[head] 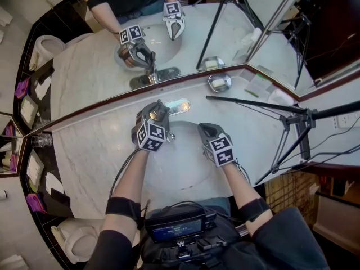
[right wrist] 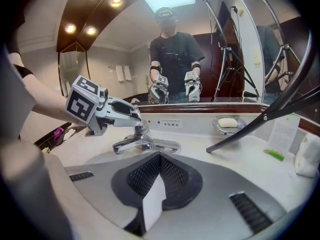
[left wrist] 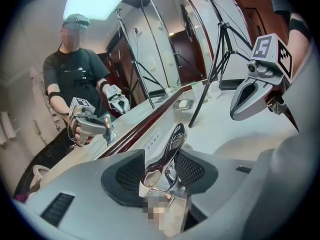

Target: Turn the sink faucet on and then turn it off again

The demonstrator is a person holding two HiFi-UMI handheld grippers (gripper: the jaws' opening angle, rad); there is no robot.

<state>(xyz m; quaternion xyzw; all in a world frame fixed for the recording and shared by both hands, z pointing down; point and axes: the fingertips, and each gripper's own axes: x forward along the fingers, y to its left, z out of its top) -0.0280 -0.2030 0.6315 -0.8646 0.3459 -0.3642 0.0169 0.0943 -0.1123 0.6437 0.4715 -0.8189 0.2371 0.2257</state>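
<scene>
Jaws of the left gripper (head: 158, 112) pinch the chrome faucet lever (left wrist: 167, 151) from both sides, the pads lying against it. The faucet (right wrist: 146, 144) is mounted at the back of the sink basin (head: 188, 176), just below the mirror (head: 101, 66), on a pale marble countertop (head: 90, 151). The right gripper (head: 205, 130) hovers over the basin to the right of the faucet, apart from it, its jaws pressed together with nothing between them. Further right, a soap dish (head: 219, 82) with a bar of soap sits beside the mirror. A black tripod (head: 292, 120) stretches one leg across the countertop towards the dish.
</scene>
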